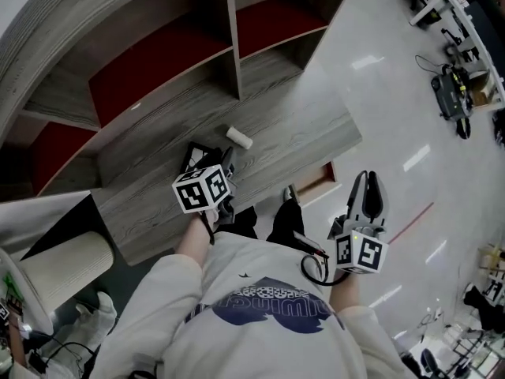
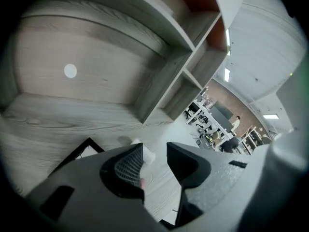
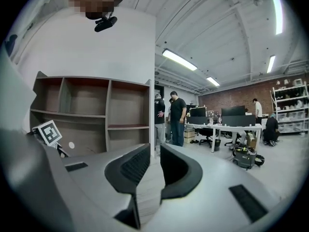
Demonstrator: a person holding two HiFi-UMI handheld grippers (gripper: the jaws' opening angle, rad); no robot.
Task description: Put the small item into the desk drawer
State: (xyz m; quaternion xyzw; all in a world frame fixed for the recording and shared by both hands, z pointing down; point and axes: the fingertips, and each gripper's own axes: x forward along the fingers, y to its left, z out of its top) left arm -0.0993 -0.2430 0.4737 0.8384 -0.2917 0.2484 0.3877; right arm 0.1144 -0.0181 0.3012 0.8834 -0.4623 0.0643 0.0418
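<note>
This is the pick-up step: my left gripper [image 2: 154, 154], jaws apart and empty, points at the small white roll [image 1: 240, 138] lying on the desk [image 1: 296, 129], so next I must straddle it and close.

Open-plan office: desks [image 3: 227, 125], monitors [image 3: 233, 111], storage racks [image 3: 289, 100]

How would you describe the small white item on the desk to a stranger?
Find the grey wooden desk below the red-backed shelves. Near its middle, in front of the upright divider, a small white cylinder lies on its side. Its neighbour, a black-framed card, is flat and dark.
</note>
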